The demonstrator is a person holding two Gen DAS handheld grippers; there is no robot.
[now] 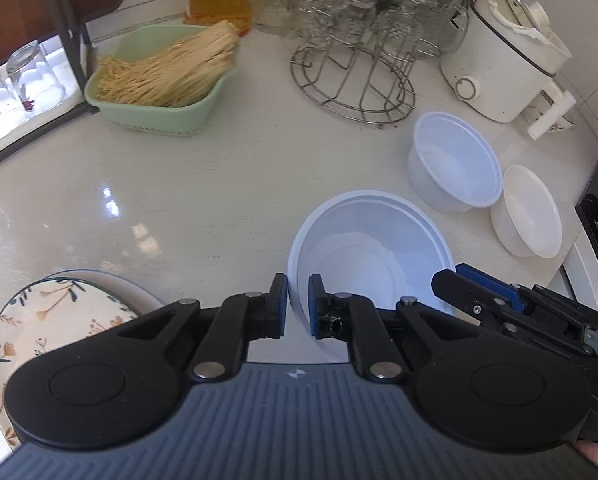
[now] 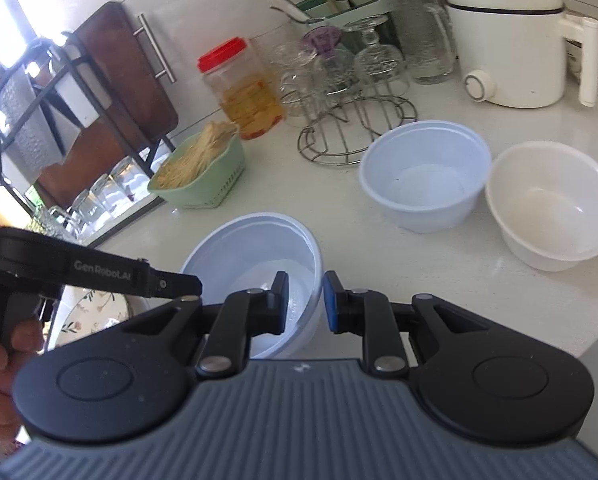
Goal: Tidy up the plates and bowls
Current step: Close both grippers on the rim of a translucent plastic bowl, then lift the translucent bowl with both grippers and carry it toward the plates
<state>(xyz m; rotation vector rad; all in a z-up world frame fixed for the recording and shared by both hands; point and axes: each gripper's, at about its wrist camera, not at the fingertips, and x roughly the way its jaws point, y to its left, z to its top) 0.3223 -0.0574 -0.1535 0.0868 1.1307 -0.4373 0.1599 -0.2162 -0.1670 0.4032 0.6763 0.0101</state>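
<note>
Both grippers clench one pale blue plastic bowl (image 1: 369, 256) by opposite rims — left gripper (image 1: 298, 306) on its left wall, right gripper (image 2: 306, 300) on its right — likely to carry it steadily over the white countertop (image 1: 179, 200), toward the second blue bowl (image 2: 425, 176) for stacking.

Pale countertop (image 1: 179, 200) extending ahead of the fingers. Far ahead and left of the fingers: green basket (image 1: 159, 116) holding dry noodles (image 1: 171, 72). Behind it, a plastic jar (image 2: 243, 92) with a red lid and amber contents. Straight ahead: wire rack (image 1: 355, 80) carrying inverted glasses (image 1: 351, 12). Far ahead and right of the fingers: white electric cooker (image 1: 503, 64). At far left: black shelf frame (image 1: 71, 36) over upturned glasses (image 1: 31, 76).
</note>
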